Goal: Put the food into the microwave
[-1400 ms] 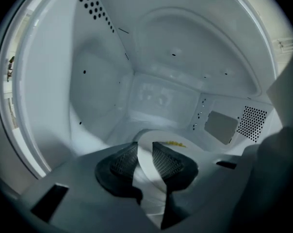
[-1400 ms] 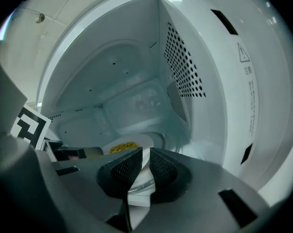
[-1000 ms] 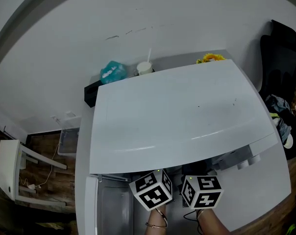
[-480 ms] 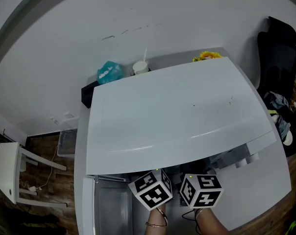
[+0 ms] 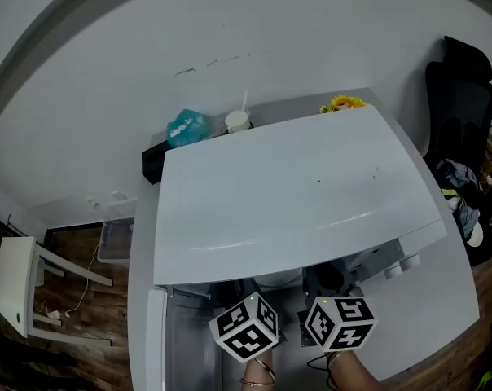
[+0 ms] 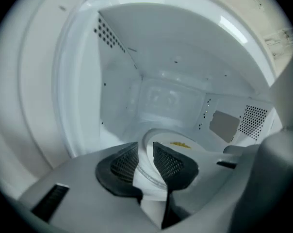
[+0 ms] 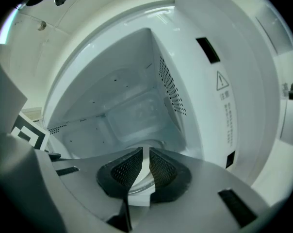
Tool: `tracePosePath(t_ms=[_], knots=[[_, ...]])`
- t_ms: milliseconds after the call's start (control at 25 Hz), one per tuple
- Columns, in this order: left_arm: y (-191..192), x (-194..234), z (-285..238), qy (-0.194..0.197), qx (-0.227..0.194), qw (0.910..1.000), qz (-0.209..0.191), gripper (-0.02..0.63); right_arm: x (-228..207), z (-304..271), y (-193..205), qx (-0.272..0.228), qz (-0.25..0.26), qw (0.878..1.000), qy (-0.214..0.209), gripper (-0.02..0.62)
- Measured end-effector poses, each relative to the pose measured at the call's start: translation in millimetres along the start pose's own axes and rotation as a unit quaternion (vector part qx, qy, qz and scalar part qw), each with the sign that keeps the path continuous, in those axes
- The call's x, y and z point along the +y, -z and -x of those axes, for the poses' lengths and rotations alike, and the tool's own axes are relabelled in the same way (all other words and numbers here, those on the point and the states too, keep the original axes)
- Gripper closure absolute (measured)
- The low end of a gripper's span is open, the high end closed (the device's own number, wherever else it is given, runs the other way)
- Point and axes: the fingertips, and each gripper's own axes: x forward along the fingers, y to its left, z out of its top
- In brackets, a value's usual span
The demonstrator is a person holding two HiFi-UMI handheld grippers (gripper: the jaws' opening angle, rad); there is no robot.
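The left gripper (image 6: pixel 145 154) and the right gripper (image 7: pixel 145 161) are held side by side at the mouth of the microwave (image 5: pixel 295 186). Each set of jaws is closed on the near rim of one white plate (image 6: pixel 168 135), and a thin strip of rim is seen pinched between each pair of pads. The plate is thus carried by both grippers at the opening. A small heap of yellow food (image 6: pixel 180 143) is seen on it, just beyond the left jaws.

The step in hand is judged to be the carrying of the plate into the cavity. Whether the plate is already resting on the cavity floor cannot be told. The plate is best kept level, so that the food is not tipped towards the back. The two grippers are best advanced together, so that the rim is not twisted between them. The perforated right wall (image 7: pixel 171 89) and the grey cover panel (image 6: pixel 224 125) should be kept clear of the far rim. The plate should be lowered near the middle of the floor, short of the back wall (image 6: pixel 161 98), and the jaws eased apart only once its weight is borne there.

Behind the microwave, a teal bag (image 5: pixel 187 126) and a cup with a straw (image 5: pixel 238 121) are seen against the wall.
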Motion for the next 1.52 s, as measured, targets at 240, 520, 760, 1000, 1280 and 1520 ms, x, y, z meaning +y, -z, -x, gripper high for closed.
tracePosePath(t_ms=[240,520,760,1000,1280,1520], knots=[[5,-13,55,0.045,-0.014,0.9979,0.044,0.512,11,35,3,0.013,0.020,1.000,-0.010,0.551],[11,-37,115,0.082,-0.007,0.9966,0.005,0.603,27,98,-6,0.016,0.068,0.997,-0.017,0.577],[12,-54,182,0.108,-0.008,0.9934,-0.039,0.603,44,161,-24,0.004,0.113,0.993,-0.033,0.577],[15,-65,237,0.126,-0.013,0.9898,-0.065,0.603,51,212,-35,-0.003,0.127,0.991,-0.036,0.577],[-1,-71,285,0.141,-0.041,0.9855,-0.085,0.603,55,255,-28,-0.002,0.110,0.994,-0.029,0.577],[3,-69,310,0.157,-0.052,0.9815,-0.097,0.603,72,280,-19,-0.002,0.131,0.990,-0.046,0.577]])
